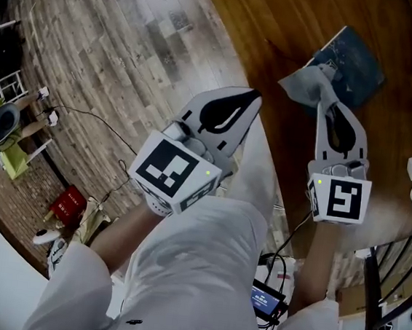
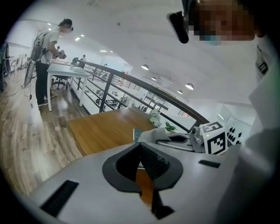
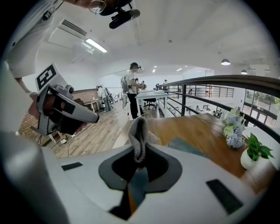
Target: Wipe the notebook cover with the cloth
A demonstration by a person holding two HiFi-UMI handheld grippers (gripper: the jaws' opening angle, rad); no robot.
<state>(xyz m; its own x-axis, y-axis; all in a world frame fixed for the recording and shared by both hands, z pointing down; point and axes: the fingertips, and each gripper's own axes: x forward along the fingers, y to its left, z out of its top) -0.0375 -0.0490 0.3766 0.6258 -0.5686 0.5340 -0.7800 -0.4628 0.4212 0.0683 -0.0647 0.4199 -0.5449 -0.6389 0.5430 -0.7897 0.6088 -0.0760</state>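
While viewed from the head, right gripper (image 1: 324, 89): jaws clamped on grey knitted cloth (image 1: 301, 81), upper right of frame
Cloth: bunched between the jaws, at notebook's left edge; contact unclear
Notebook: dark blue-grey notebook (image 1: 354, 66) flat on brown wooden table (image 1: 294, 23), upper right
Left gripper (image 1: 254, 97): jaws closed together, nothing between, centre frame, well apart from notebook

Bright ceiling lights (image 3: 97, 45), soft shadows, heavy fisheye bending, dark vignetted corners.
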